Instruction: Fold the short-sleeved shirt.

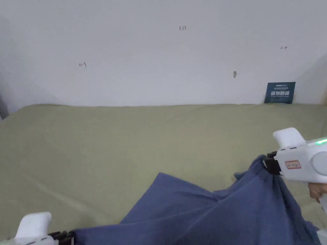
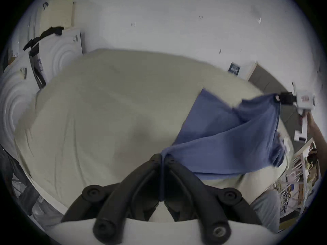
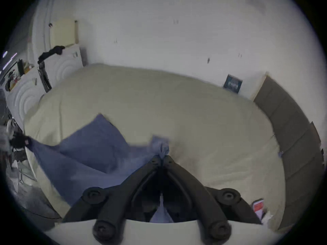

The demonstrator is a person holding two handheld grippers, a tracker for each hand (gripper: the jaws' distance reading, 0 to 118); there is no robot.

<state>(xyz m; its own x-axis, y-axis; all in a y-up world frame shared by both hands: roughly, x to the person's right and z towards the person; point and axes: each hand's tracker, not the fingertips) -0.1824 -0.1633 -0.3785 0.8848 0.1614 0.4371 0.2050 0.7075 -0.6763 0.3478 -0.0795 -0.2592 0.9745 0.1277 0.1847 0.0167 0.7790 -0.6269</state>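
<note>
Pinched between the pressed-together jaws of the left gripper [image 2: 162, 157]: one edge of the blue shirt [image 2: 228, 139], cloth trapped right at the tips. Same grip at the low near corner of the shirt in the head view, left gripper [image 1: 68, 237] just touching the fabric there. Held higher, on the far right of the shirt: the right gripper [image 1: 267, 163], jaws closed on a bunched corner, a hand [image 1: 317, 191] below its white body. Seen up close in the right gripper view, right gripper [image 3: 161, 157] clamped on a small gathered tuft of shirt [image 3: 92, 148]. Stretched between both grippers, shirt lifted along its near edge, far part draped down onto the bed [image 1: 127, 143] with its pale green sheet. Beyond the shirt, at the back of the bed: a white wall [image 1: 159, 57] and a small dark sign [image 1: 280, 92] leaning against it, off to the right.
</note>
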